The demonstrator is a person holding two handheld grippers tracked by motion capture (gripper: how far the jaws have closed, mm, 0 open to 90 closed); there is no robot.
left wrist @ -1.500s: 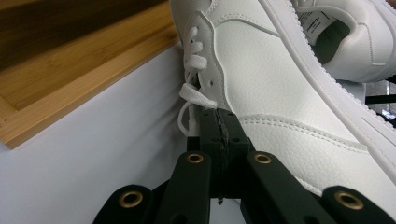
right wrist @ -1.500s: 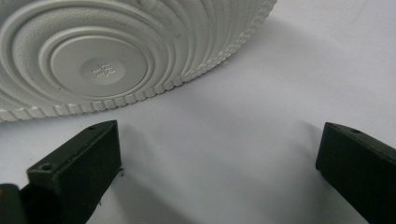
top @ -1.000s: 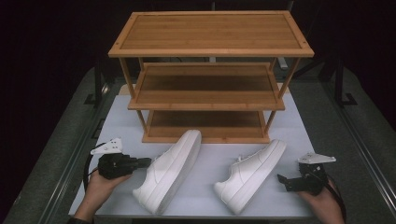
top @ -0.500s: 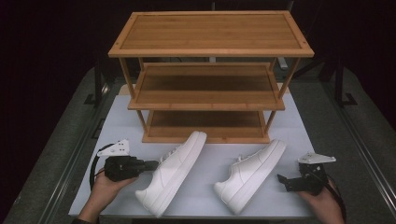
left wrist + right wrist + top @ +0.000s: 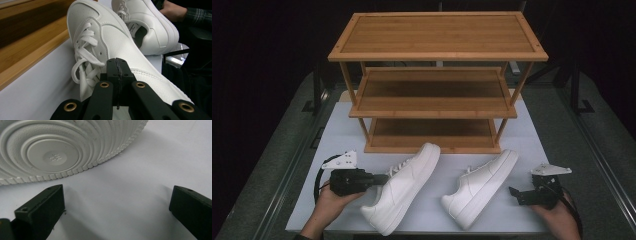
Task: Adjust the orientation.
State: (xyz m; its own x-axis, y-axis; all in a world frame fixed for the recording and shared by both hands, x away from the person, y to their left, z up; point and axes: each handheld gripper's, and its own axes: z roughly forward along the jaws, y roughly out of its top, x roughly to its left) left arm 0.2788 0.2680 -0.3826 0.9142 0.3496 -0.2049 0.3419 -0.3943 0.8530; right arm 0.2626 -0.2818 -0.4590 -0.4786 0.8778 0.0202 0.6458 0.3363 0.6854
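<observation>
Two white sneakers lie on the white mat (image 5: 337, 135) in front of a three-tier wooden shoe rack (image 5: 437, 35). My left gripper (image 5: 384, 178) is shut with nothing between its jaws, and its tip (image 5: 117, 62) rests against the side of the left sneaker (image 5: 404, 187) (image 5: 112, 32) near the laces. The right sneaker (image 5: 482, 185) (image 5: 150, 27) is tipped on its side. Its ribbed sole (image 5: 55, 152) faces my right gripper (image 5: 513, 192) (image 5: 117, 192), which stands open a short way off over bare mat.
The rack's bottom shelf (image 5: 30, 37) runs just behind the sneakers' toes. A hand (image 5: 332, 205) holds the left gripper and another hand (image 5: 557, 220) the right one, near the mat's front edge. Grey table surface (image 5: 277, 165) flanks the mat.
My left gripper has moved right, and the left sneaker has slid right with it, toe closer to the rack. The right gripper and right sneaker have stayed put.
</observation>
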